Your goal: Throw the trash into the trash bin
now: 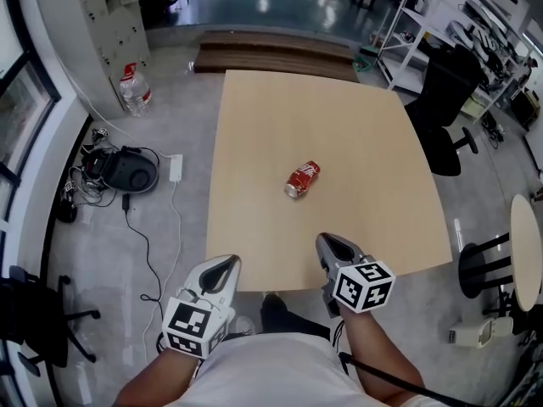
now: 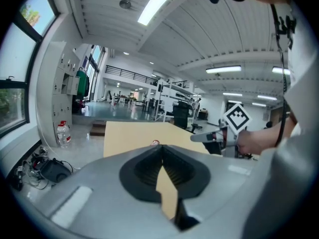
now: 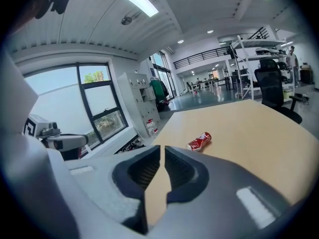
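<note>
A crushed red can [image 1: 302, 179] lies on its side near the middle of the light wooden table [image 1: 373, 125].

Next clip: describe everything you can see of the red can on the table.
The red can looks like a metal drinks can with white markings and a silvery end, possibly a little dented. It lies on its side, alone near the middle of the pale wooden table, set diagonally with the silvery end toward the person. Only the tabletop touches it; the left gripper and right gripper are short of it, by the near edge.
</note>
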`<move>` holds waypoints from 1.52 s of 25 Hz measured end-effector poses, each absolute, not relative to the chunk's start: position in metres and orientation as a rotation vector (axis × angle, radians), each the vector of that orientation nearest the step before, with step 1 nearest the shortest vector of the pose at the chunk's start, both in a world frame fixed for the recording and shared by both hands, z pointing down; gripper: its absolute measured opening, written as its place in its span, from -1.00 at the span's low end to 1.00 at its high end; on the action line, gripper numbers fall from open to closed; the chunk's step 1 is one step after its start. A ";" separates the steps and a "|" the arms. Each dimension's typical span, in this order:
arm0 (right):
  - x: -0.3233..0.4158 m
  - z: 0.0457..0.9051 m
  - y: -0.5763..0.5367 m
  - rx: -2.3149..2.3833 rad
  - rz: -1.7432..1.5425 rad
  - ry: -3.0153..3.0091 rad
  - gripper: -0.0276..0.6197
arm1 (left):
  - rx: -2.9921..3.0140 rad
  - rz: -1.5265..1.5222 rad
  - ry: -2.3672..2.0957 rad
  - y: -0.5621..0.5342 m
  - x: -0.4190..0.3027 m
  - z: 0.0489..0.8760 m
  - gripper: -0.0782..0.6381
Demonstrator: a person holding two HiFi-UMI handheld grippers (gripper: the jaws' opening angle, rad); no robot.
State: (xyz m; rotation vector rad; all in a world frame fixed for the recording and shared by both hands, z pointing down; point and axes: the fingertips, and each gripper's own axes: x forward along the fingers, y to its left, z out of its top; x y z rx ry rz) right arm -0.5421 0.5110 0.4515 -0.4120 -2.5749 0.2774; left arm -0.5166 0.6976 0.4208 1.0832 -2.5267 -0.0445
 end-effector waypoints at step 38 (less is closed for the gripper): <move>-0.734 0.645 0.459 -0.151 0.603 -2.191 -0.10 | 0.929 0.047 -2.253 0.649 -0.603 0.500 -0.76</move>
